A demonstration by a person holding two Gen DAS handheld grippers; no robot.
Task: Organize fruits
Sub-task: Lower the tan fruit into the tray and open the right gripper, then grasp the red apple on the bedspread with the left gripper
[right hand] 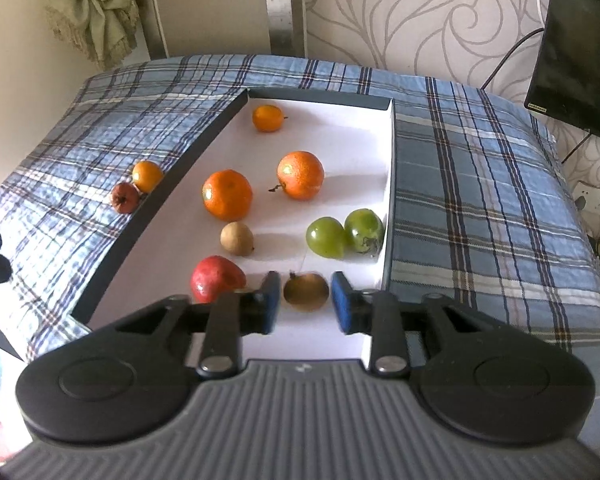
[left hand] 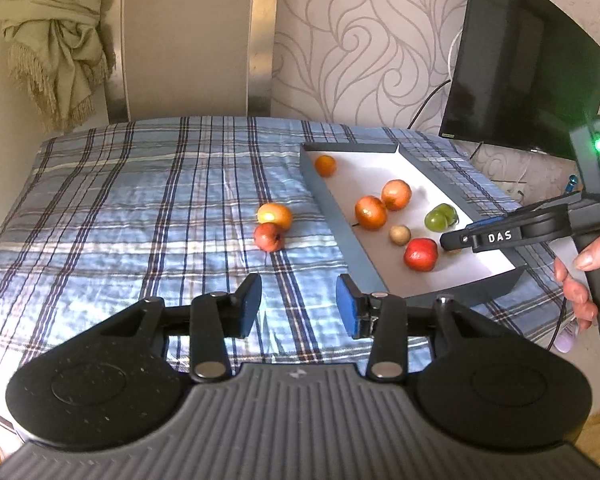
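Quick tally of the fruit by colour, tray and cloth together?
Orange: 4, three in the tray, the fourth on the cloth
Green: 2
Red: 2, one in the tray, the second on the cloth
Brown: 2
Total: 10

"DAS" in white letters on right tool (left hand: 456, 240) finger.

Left gripper (left hand: 298, 306) hangs over the plaid cloth (left hand: 140, 208), jaws apart, nothing between. Tray (left hand: 342, 236) as landmark: two fruits (left hand: 271, 226) touching each other on cloth just left of it; inside, orange (left hand: 325, 165) at far corner, red fruit (left hand: 421, 254) near front. Right gripper (left hand: 456, 240), in a hand (left hand: 584, 276), reaches over tray's right side.
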